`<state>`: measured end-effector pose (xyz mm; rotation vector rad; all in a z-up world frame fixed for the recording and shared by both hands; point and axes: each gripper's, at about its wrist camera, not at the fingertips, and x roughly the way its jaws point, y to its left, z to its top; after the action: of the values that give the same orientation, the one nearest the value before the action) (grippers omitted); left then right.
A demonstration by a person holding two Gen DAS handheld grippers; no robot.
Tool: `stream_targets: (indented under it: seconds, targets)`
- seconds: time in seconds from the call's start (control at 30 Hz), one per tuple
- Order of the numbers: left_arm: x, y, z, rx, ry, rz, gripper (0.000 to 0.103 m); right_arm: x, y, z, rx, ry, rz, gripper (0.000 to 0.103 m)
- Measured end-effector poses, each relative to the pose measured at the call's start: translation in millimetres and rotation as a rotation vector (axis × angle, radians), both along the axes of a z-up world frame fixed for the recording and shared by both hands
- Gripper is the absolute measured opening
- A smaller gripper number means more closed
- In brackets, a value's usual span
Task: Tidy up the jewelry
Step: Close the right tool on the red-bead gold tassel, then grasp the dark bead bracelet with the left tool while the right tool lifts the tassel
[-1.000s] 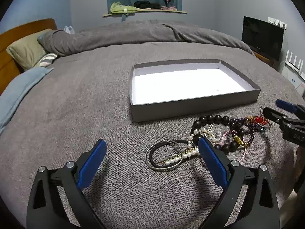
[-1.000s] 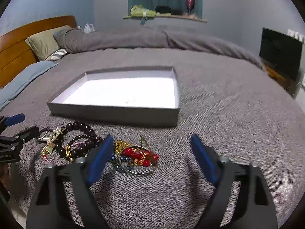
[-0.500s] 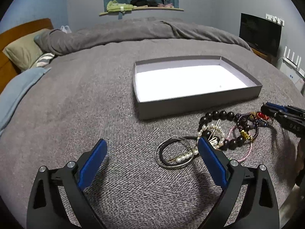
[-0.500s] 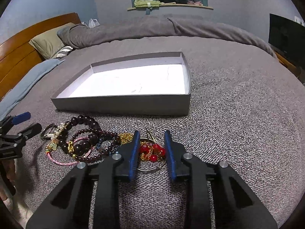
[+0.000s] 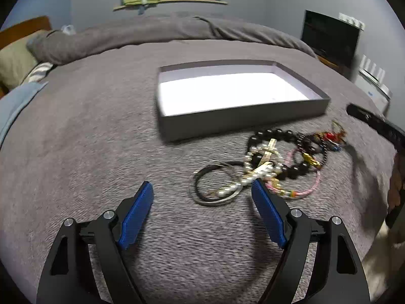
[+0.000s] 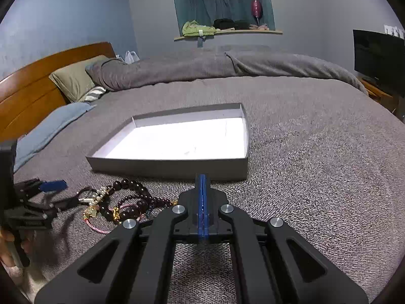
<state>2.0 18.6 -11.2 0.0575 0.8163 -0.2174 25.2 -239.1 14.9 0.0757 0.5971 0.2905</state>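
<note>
Jewelry heap on grey knitted bedspread (image 5: 101,126); grey shallow cardboard box with white floor (image 5: 235,119) lies just beyond it.

Left gripper (image 5: 202,210) is seen with blue pads spread wide, nothing between them, low beside the black and silver bangle rings (image 5: 215,190). Tangled heap of pearl strand, dark bead bracelets and pink cord (image 5: 278,157) lies on the bedspread, outside the box. Right gripper (image 6: 202,182) is seen with pads pressed together near the box's front wall; whether anything is pinched cannot be told.
</note>
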Motion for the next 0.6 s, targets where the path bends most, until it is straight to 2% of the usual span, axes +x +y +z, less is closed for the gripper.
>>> stream_targets:
  seconds: [0.13, 0.27, 0.37, 0.43, 0.6]
  targets:
    - [-2, -10, 2, 0.007, -0.014, -0.042, 0.081, 2, -3, 4, 0.004, 0.001, 0.001, 0.000]
    - [0, -13, -1, 0.014, -0.002, -0.039, 0.081, 11, 4, -7, -0.049, 0.076, 0.019, 0.003]
    - [1, -11, -1, 0.006, 0.007, -0.032, 0.081, 16, 5, -16, -0.075, 0.104, 0.002, 0.019]
    - [2, -11, -2, 0.011, 0.005, -0.029, 0.081, 18, 4, -18, -0.073, 0.107, -0.012, 0.045]
    - [4, -10, -4, 0.014, 0.012, -0.025, 0.081, 26, 7, -25, -0.096, 0.130, -0.013, 0.047]
